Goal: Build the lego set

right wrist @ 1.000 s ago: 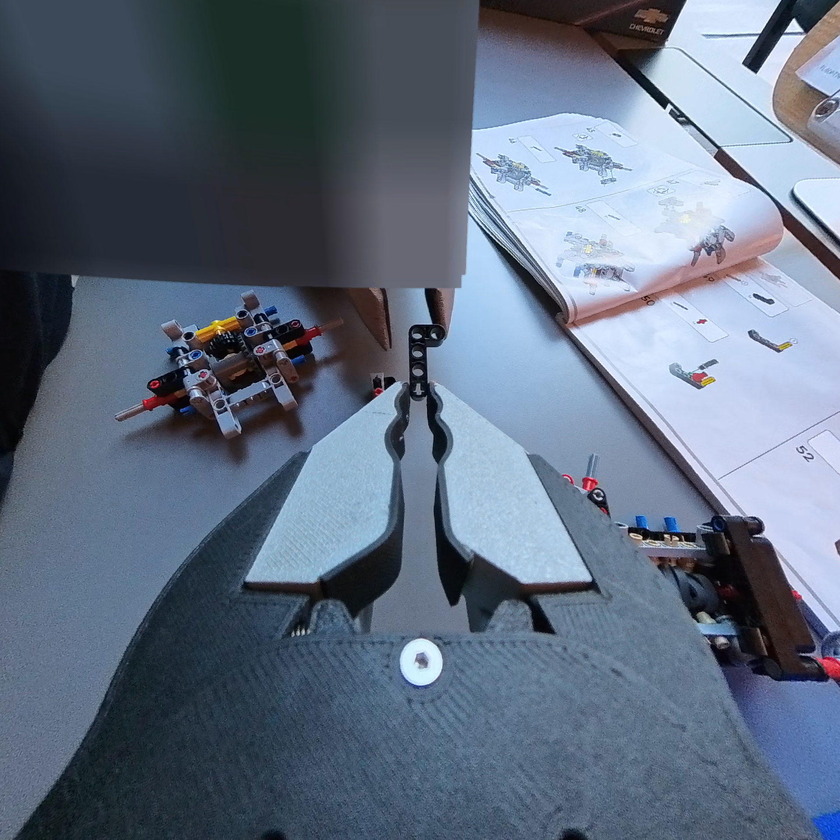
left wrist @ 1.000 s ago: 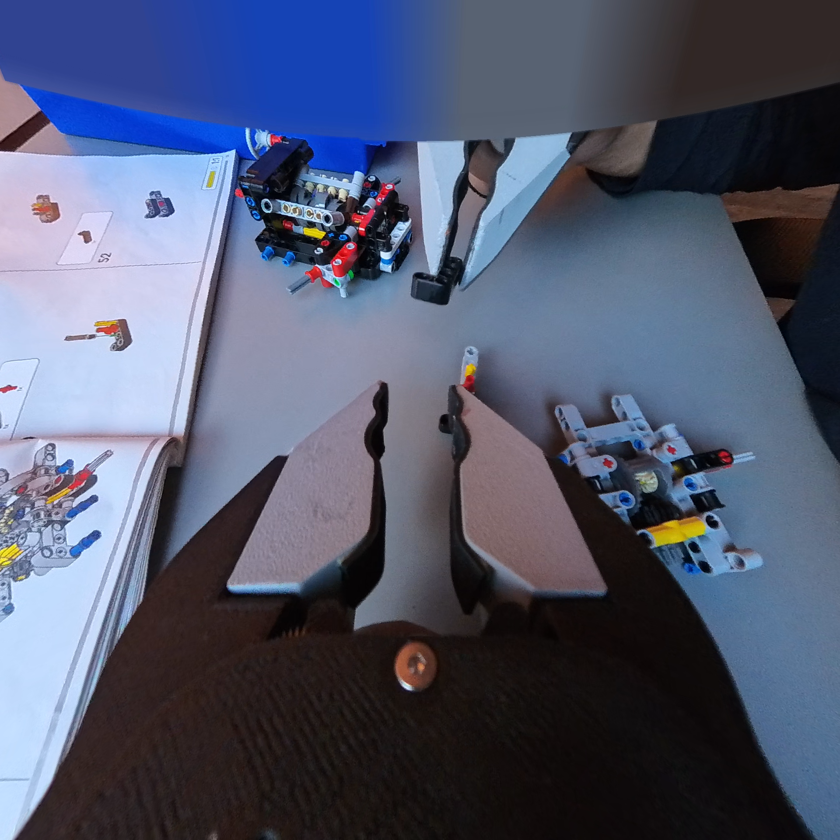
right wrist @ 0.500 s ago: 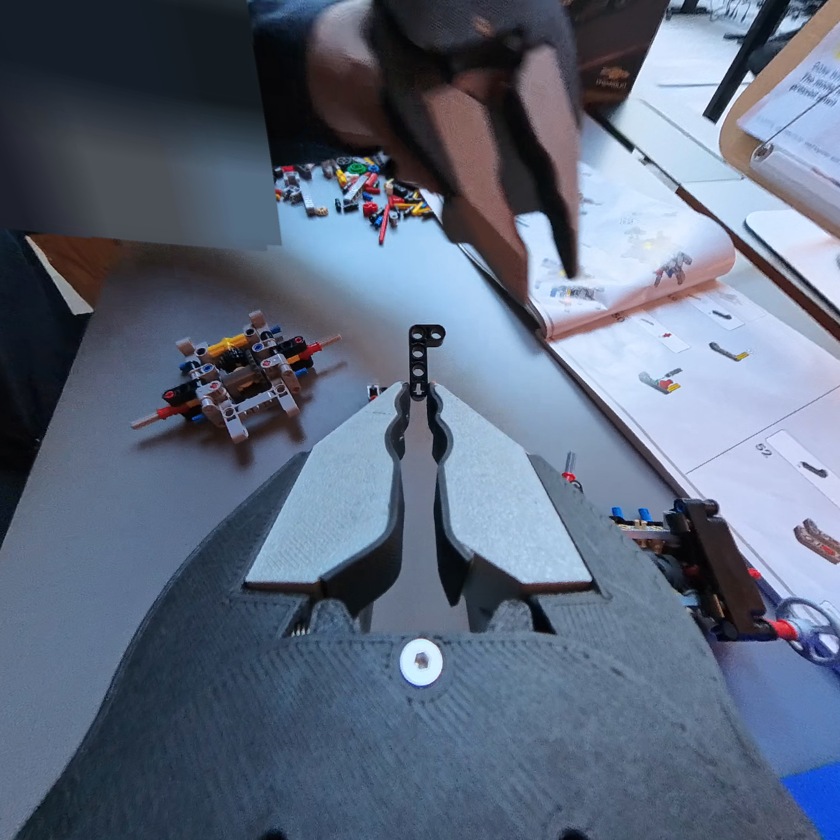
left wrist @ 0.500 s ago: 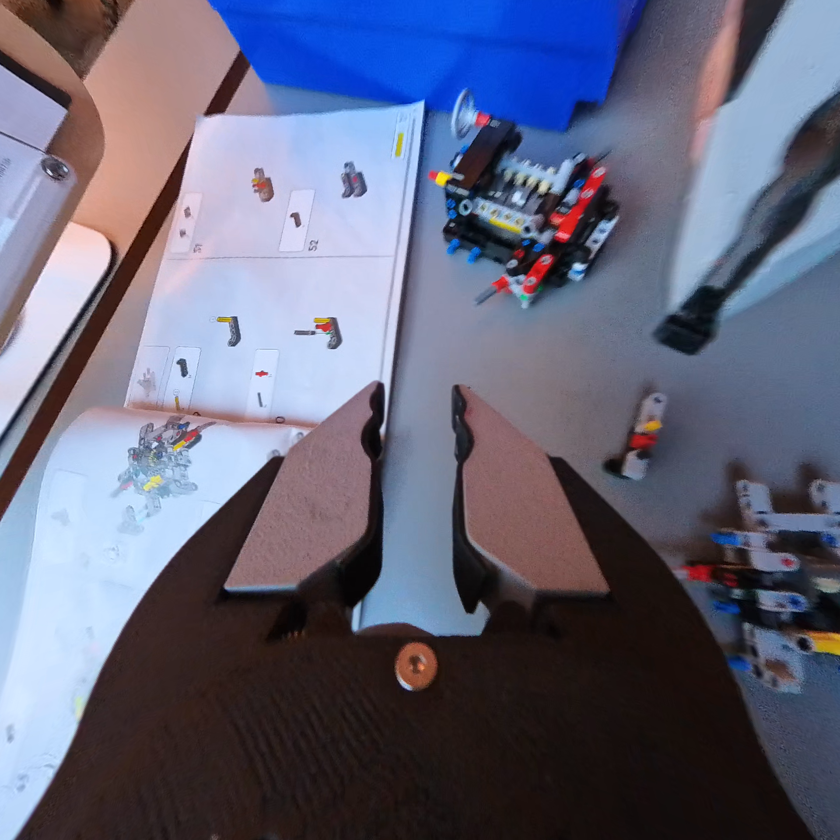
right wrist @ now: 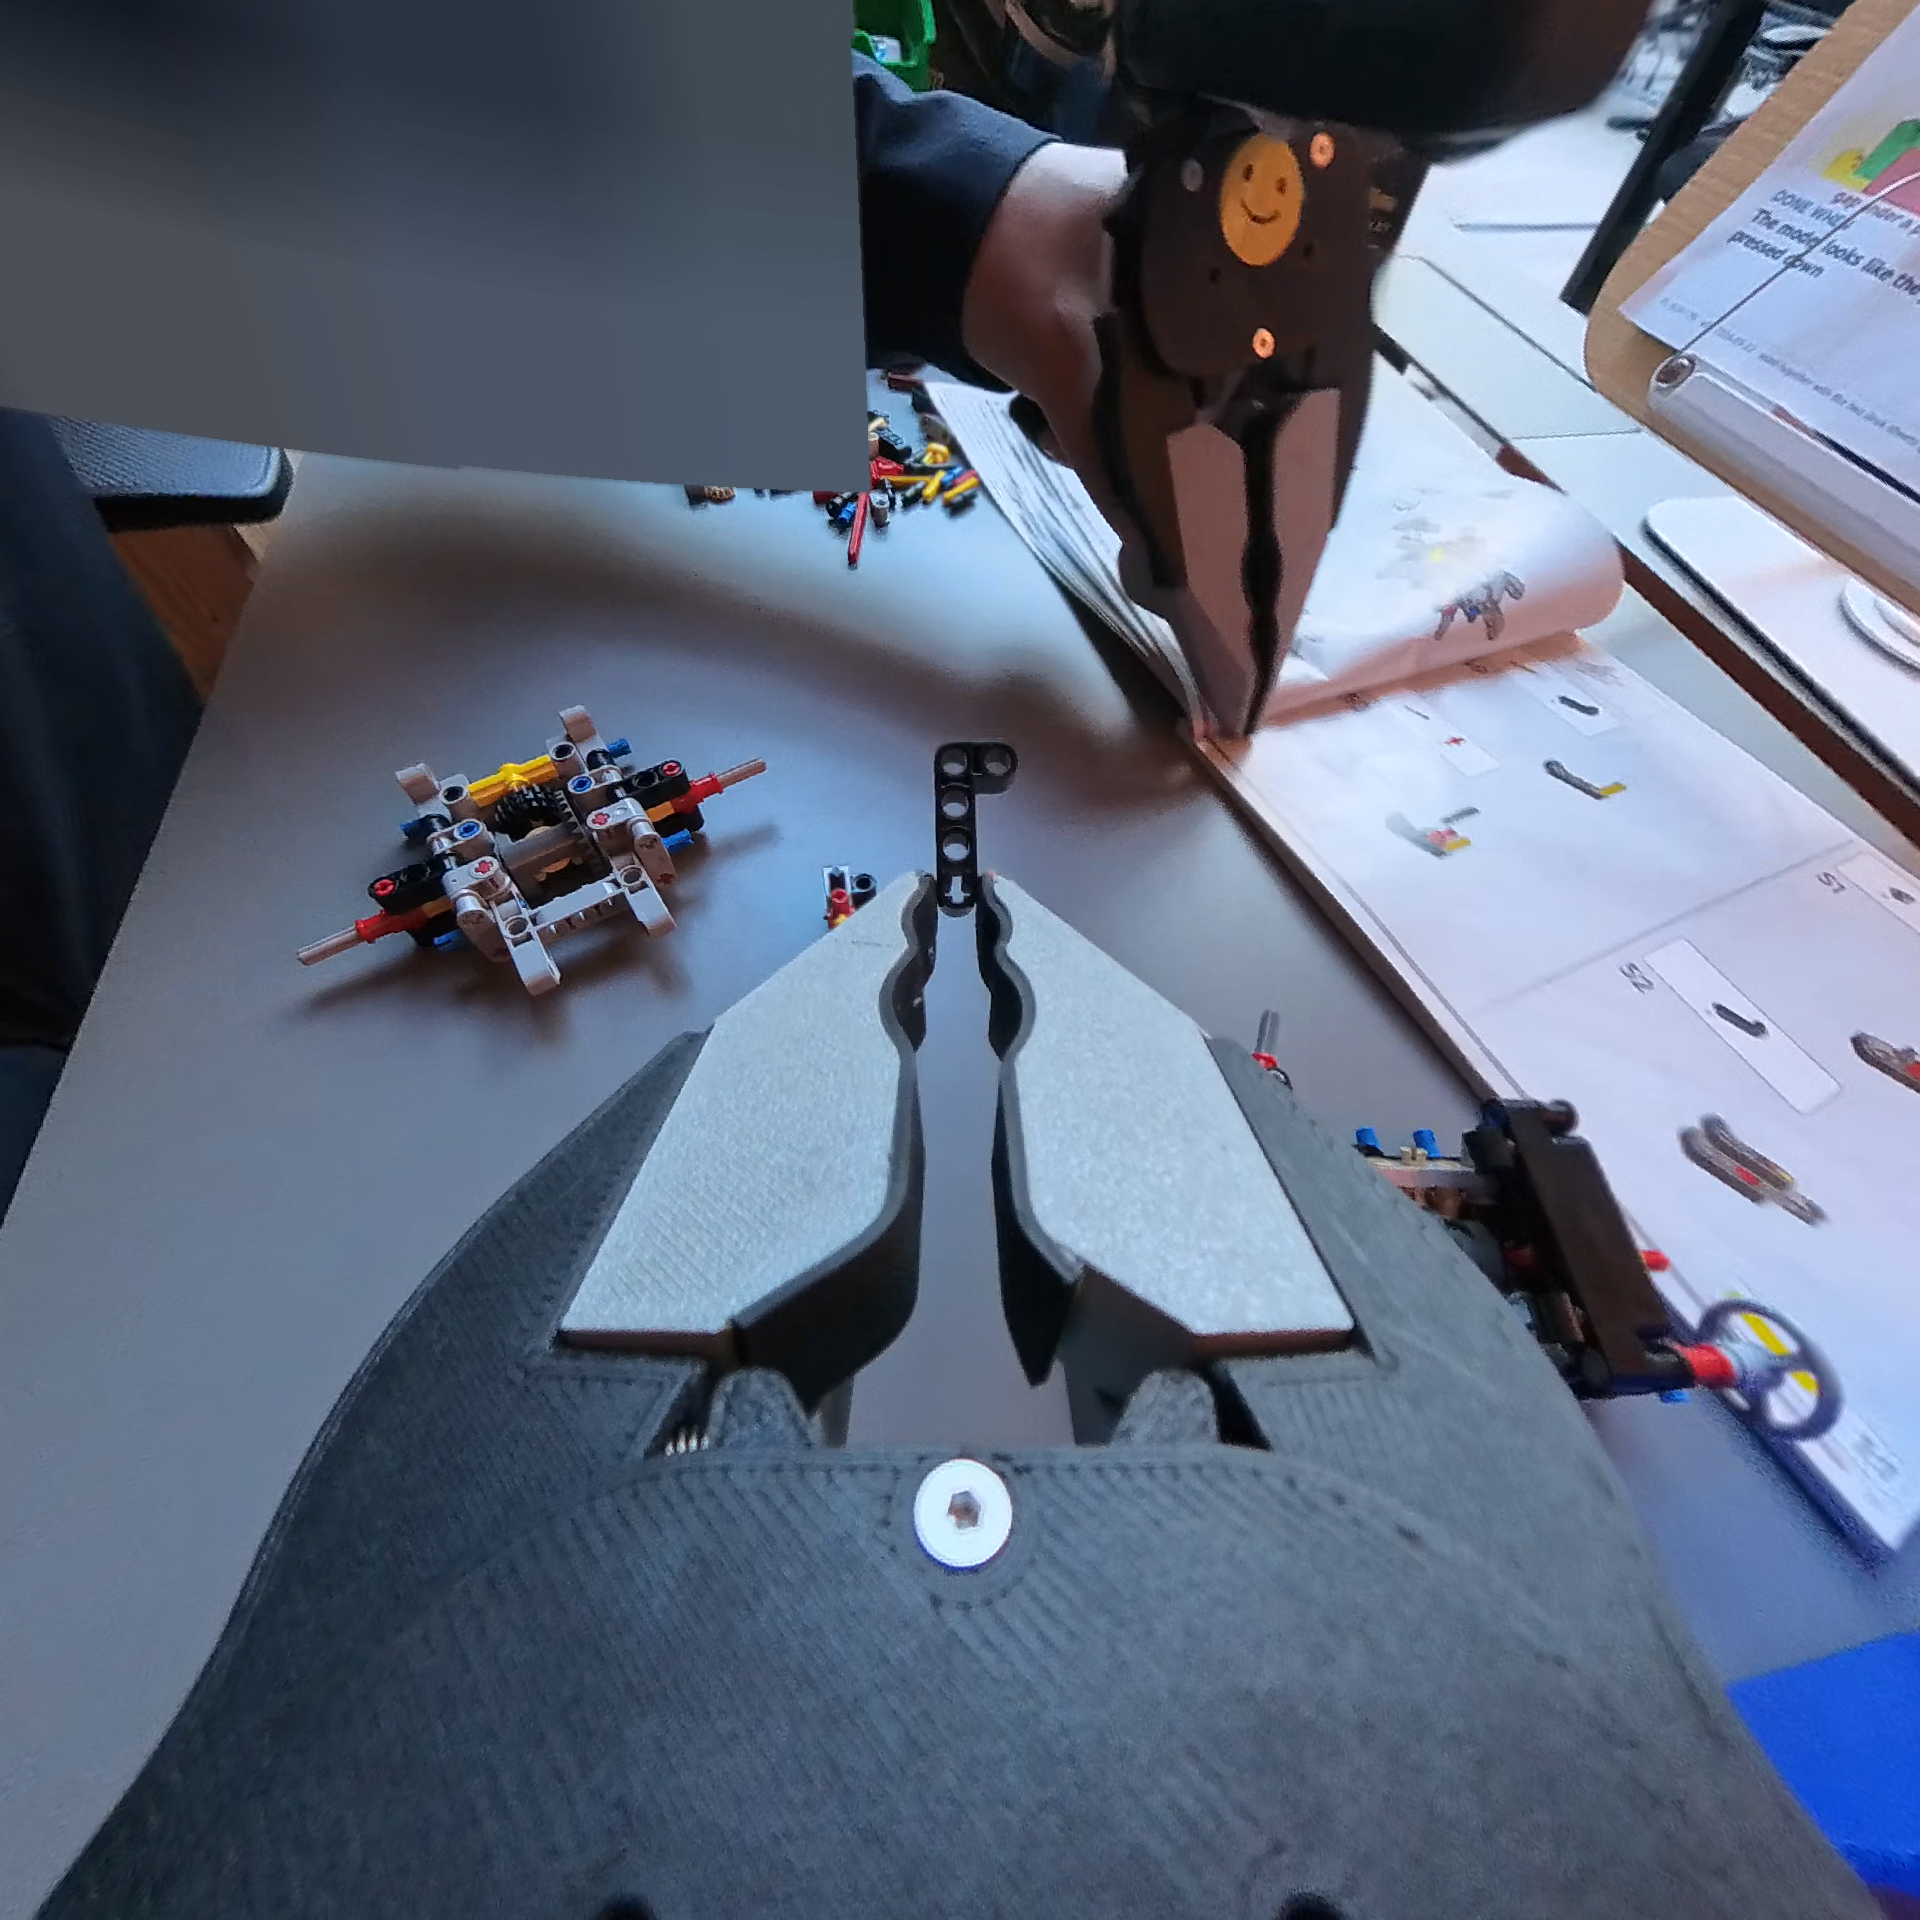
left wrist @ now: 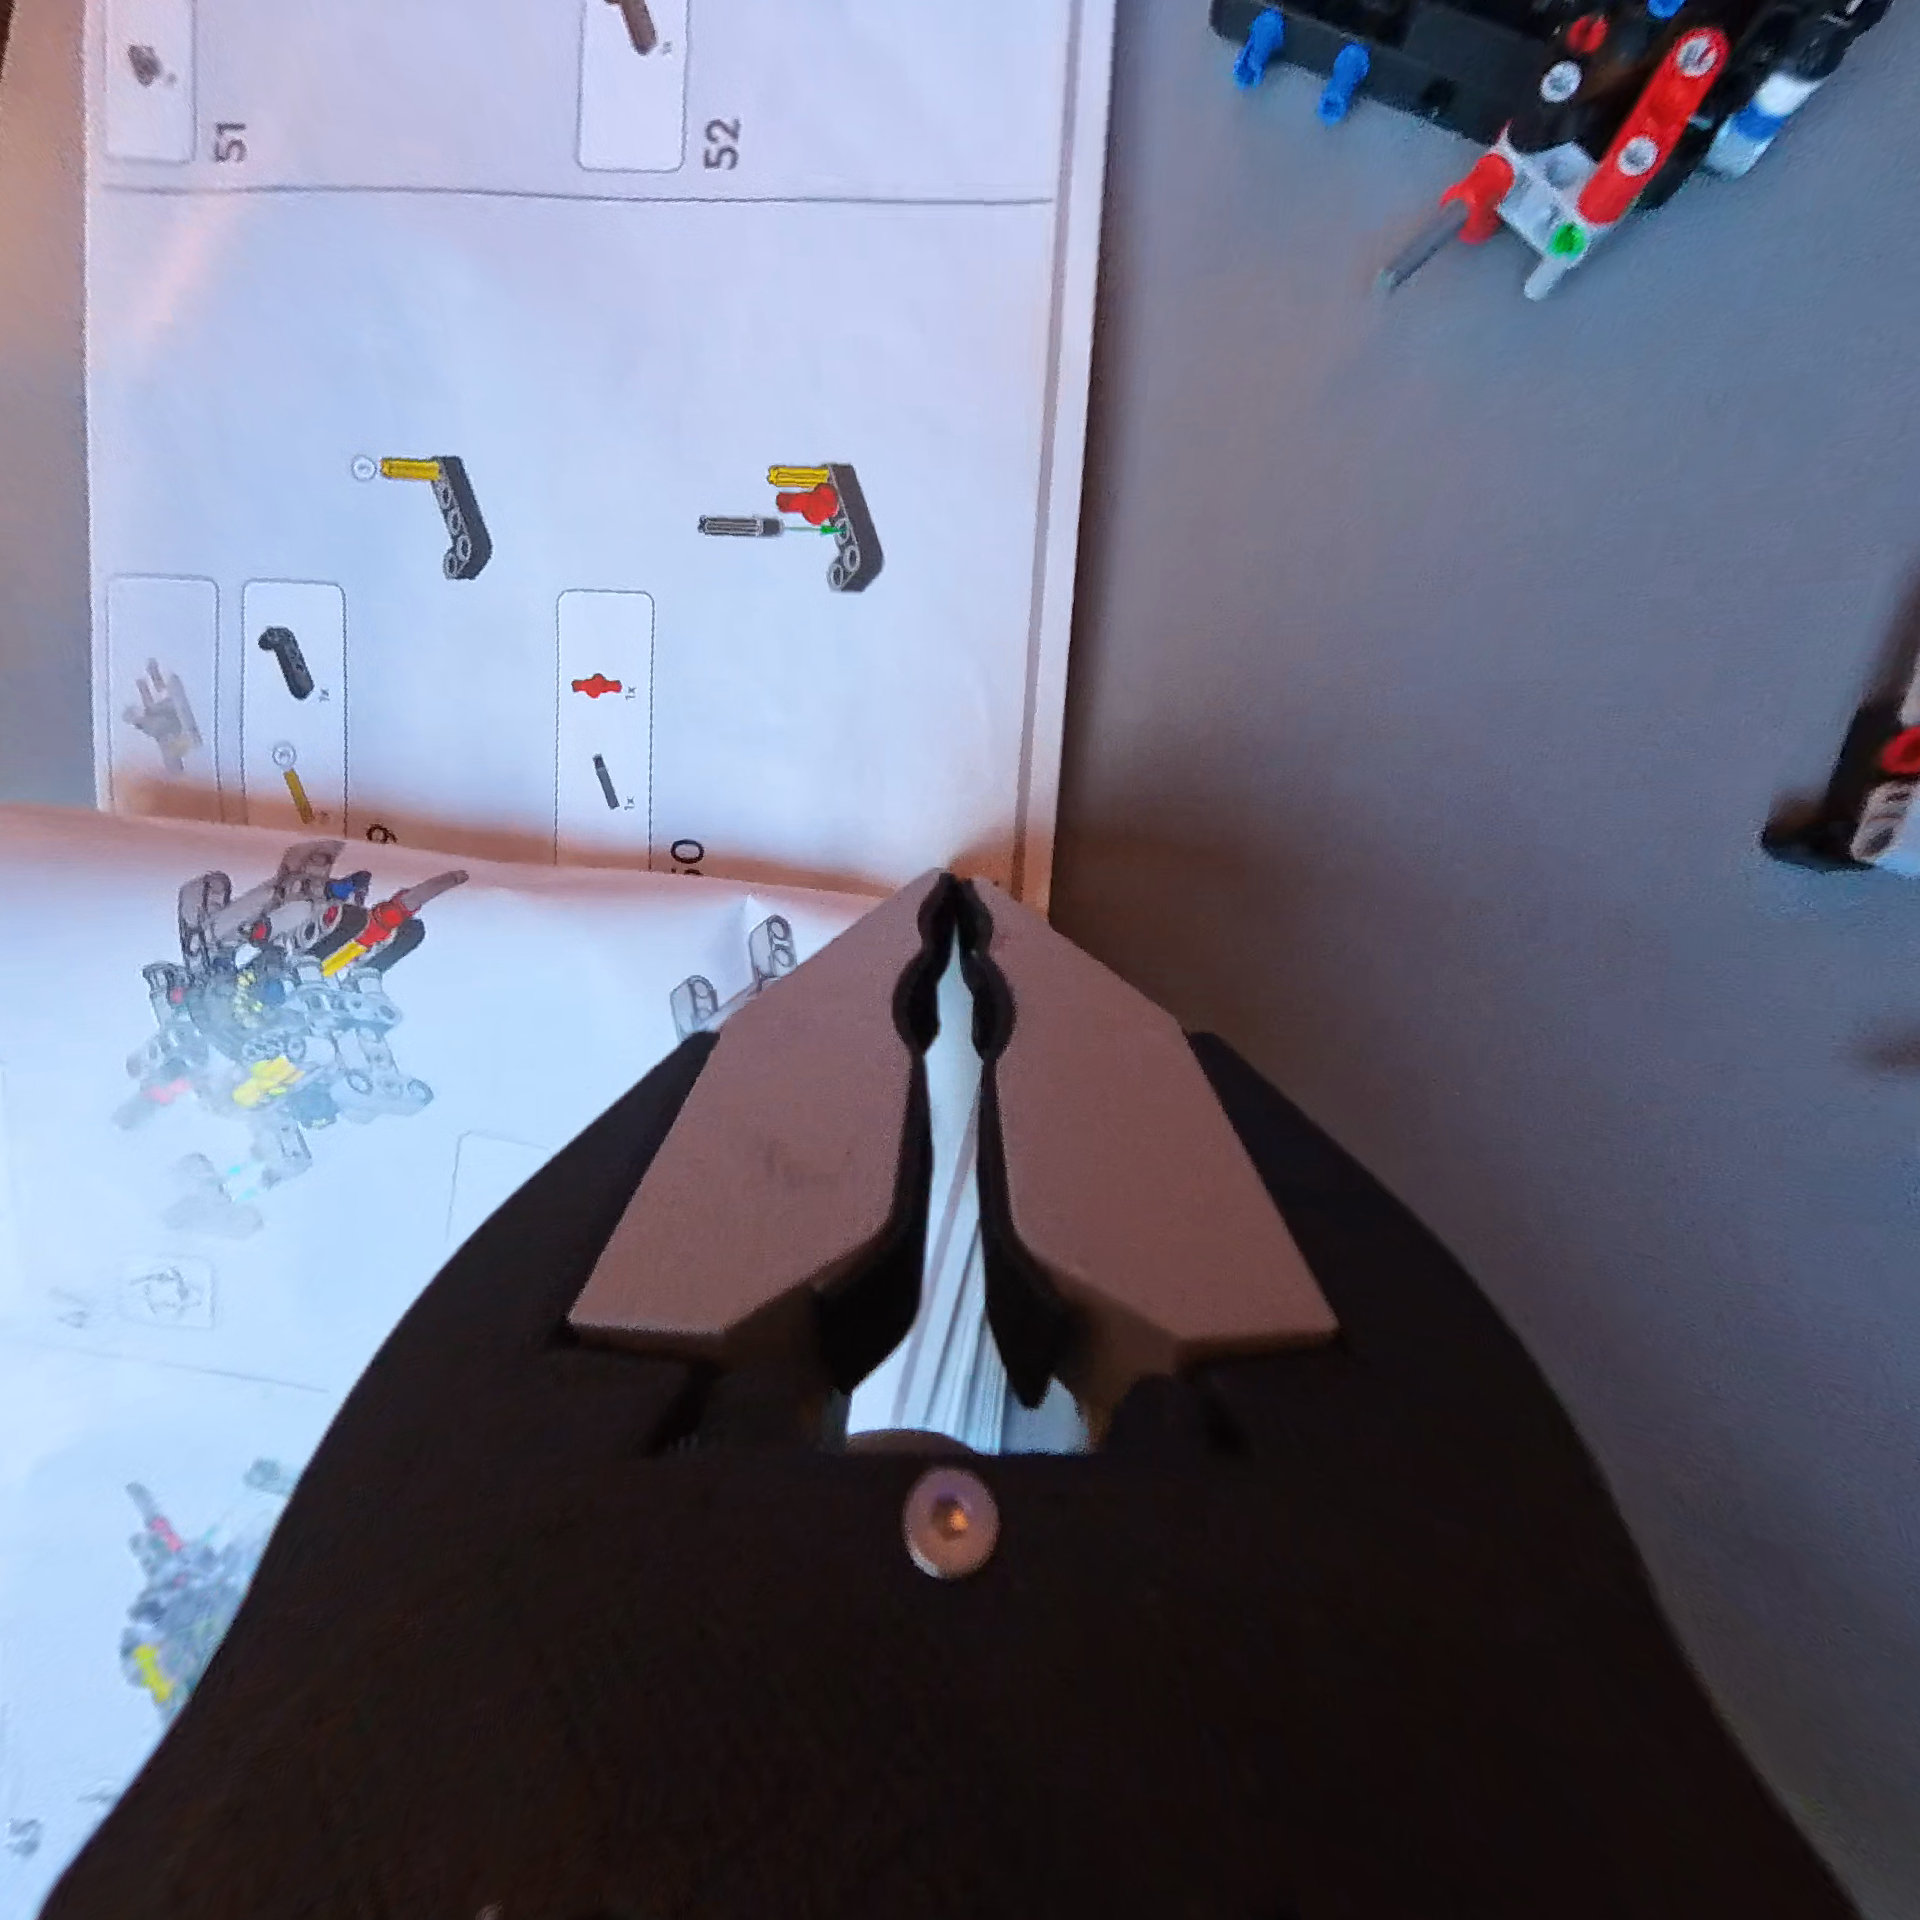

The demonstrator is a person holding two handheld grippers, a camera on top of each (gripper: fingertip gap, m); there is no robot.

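The right gripper (right wrist: 961, 883) is clamping the lower end of a black L-beam (right wrist: 961, 805), both pads pressing on it, the beam standing upright above the grey table (right wrist: 312, 1143). At its 10 o'clock a grey gear assembly (right wrist: 530, 847) is lying; at 9 o'clock, just beside the fingertips, a small red-black piece (right wrist: 844, 894). At 4 o'clock a black chassis (right wrist: 1558, 1236) is sitting. The left gripper (left wrist: 951, 894), at 1 o'clock, is resting its closed tips on the open booklet (left wrist: 582, 343), at the page edge.
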